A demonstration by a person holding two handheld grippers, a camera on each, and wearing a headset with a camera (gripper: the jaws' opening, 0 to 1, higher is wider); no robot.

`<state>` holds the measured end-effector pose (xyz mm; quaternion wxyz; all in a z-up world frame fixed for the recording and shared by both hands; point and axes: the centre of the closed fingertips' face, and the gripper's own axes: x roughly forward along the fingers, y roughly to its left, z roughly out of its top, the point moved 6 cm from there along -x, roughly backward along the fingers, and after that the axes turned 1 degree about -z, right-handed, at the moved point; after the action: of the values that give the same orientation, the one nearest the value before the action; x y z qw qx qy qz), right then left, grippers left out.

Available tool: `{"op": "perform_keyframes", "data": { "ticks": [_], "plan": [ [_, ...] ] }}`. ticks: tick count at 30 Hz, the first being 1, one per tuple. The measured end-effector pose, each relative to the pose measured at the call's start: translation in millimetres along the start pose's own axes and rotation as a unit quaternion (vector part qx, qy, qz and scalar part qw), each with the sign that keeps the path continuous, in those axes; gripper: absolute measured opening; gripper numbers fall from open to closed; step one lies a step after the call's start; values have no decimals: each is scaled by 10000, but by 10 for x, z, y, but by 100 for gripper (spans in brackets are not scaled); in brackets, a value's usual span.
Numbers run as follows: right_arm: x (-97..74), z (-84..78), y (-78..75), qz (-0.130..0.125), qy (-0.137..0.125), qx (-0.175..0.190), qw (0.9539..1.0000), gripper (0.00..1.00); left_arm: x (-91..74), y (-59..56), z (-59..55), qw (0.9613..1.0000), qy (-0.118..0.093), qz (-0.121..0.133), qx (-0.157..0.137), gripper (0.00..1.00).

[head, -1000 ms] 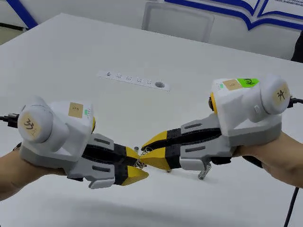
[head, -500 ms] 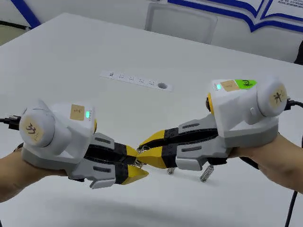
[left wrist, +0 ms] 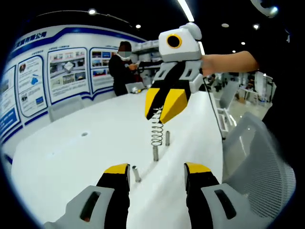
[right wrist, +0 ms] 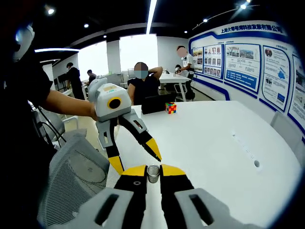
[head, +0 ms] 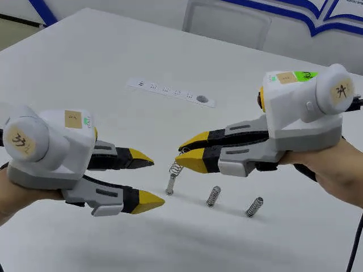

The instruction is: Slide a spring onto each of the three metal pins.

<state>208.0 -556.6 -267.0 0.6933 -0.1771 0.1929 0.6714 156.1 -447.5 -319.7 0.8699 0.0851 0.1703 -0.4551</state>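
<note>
Here R gripper (head: 179, 157) pinches spring (head: 176, 169)

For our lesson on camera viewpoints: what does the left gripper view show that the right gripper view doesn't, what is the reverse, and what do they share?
Left gripper view: three pins standing on the table, with the spring seen side-on, hanging from the right gripper above them.
Right gripper view: the left gripper with jaws open, a coloured cube and a power strip; here the spring appears end-on, as a ring.
Shared: the white table, the spring, wall posters.
</note>
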Motion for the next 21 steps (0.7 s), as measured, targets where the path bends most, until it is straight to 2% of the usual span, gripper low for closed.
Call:
{"op": "perform_keyframes", "data": {
  "ticks": [4, 7, 12, 21],
  "plan": [
    [78, -51, -136, -195, 177, 32, 9996, 11, -126, 122, 0, 9993, -162, 267, -226, 54],
    [141, -96, -222, -348, 315, -8, 9989, 11, -193, 185, -4, 9984, -237, 433, -281, 63],
    [261, -177, -316, -391, 430, 115, 9982, 11, -247, 219, -40, 9984, -111, 502, -218, 71],
    [429, -363, -491, -586, 736, 104, 9955, 11, -264, 276, -95, 9975, -71, 609, -354, 87]
  ]
}}
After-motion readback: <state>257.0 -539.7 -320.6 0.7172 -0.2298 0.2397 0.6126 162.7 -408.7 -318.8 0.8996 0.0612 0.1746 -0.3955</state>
